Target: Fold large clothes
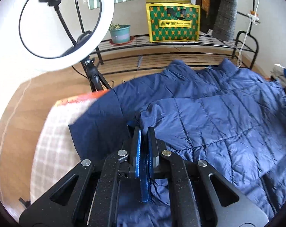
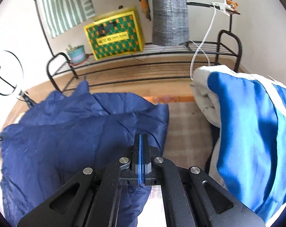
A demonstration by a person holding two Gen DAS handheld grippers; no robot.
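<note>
A navy quilted jacket (image 1: 218, 117) lies spread on a checked cloth (image 1: 54, 147), with one side folded over the body. My left gripper (image 1: 144, 129) is shut on a fold of its fabric at the near left edge. In the right wrist view the same jacket (image 2: 67, 141) fills the left half. My right gripper (image 2: 141, 137) stands with its jaws pressed together at the jacket's right edge. Creases run up to the fingers and fabric hangs under them, so it looks shut on that edge.
A blue and white garment pile (image 2: 246, 123) sits on the checked cloth (image 2: 186, 128) to the right. A ring light on a stand (image 1: 54, 19) rises at the left. Behind are a black wire rack (image 1: 180, 43), a green and yellow bag (image 1: 173, 22) and a potted plant (image 1: 120, 34).
</note>
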